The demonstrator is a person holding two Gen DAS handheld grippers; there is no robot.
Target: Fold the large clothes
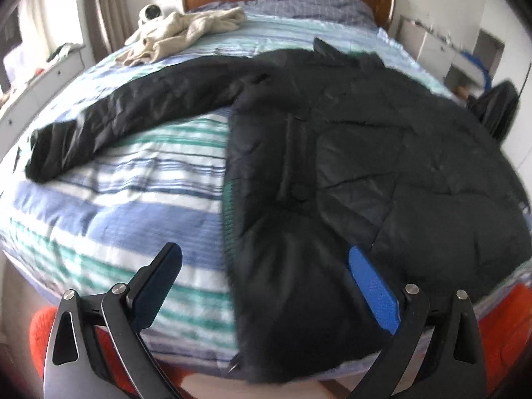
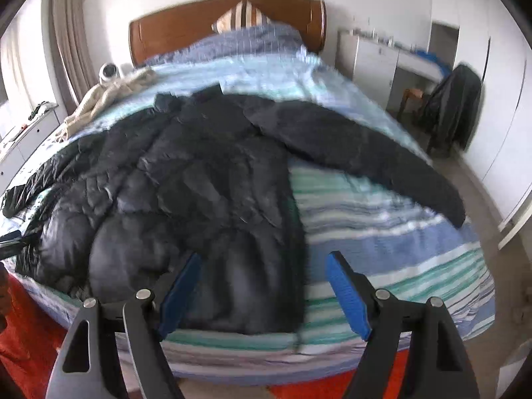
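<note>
A large black puffer jacket (image 1: 349, 166) lies spread flat on the striped bedspread (image 1: 133, 206), front up, hem toward me, sleeves stretched out to each side. My left gripper (image 1: 262, 259) is open and empty, hovering above the jacket's lower left hem near the foot of the bed. In the right wrist view the same jacket (image 2: 199, 179) fills the middle, its right sleeve (image 2: 382, 166) reaching toward the bed's right edge. My right gripper (image 2: 264, 266) is open and empty, above the jacket's lower right hem.
A cream garment (image 1: 179, 33) and a small white camera (image 1: 149, 13) lie near the headboard (image 2: 226, 16). A white dresser (image 1: 40, 83) stands left; a desk and a chair draped with dark clothing (image 2: 455, 106) stand right. Orange fabric (image 1: 508, 326) shows below the bed's foot.
</note>
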